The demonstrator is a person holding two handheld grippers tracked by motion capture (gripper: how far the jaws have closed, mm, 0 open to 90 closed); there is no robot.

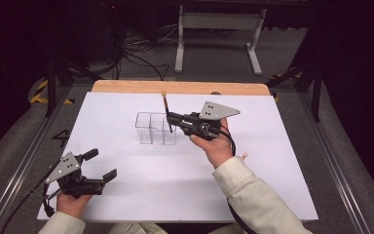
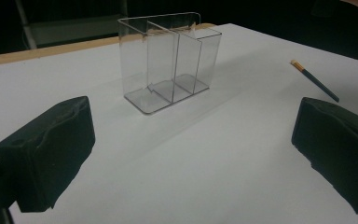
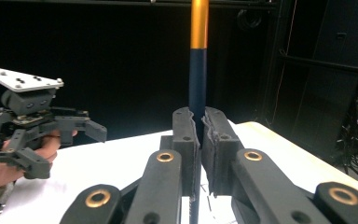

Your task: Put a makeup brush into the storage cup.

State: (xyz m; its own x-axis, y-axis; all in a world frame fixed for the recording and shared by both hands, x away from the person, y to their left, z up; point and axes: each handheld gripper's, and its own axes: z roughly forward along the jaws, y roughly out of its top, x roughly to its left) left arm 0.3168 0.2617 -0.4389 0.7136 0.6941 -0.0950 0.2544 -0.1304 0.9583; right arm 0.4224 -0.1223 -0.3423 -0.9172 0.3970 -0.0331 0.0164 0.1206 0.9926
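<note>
Hands are working at a white counter [image 1: 126, 195], and starting at the left, the left gripper [image 1: 102, 165] is resting low near the front edge with its jaws spread wide and nothing between them, apparently parked out of the way while the other hand is doing the job. Moving toward the middle, a clear plastic organizer [image 1: 155, 128] with upright dividers is standing on the counter, its open top facing up, so it seems to be the place the held thing is heading for. Just right of it, the right gripper [image 1: 169, 118] is clamping a slim brush [image 1: 165, 108] tightly by its dark handle, directly over the organizer's right-hand compartments. The brush is standing nearly upright, its long axis running vertical, with the gold band and pale tip pointing up and the handle end pointing down into the organizer, probably so it can be lowered straight into a slot.
</note>
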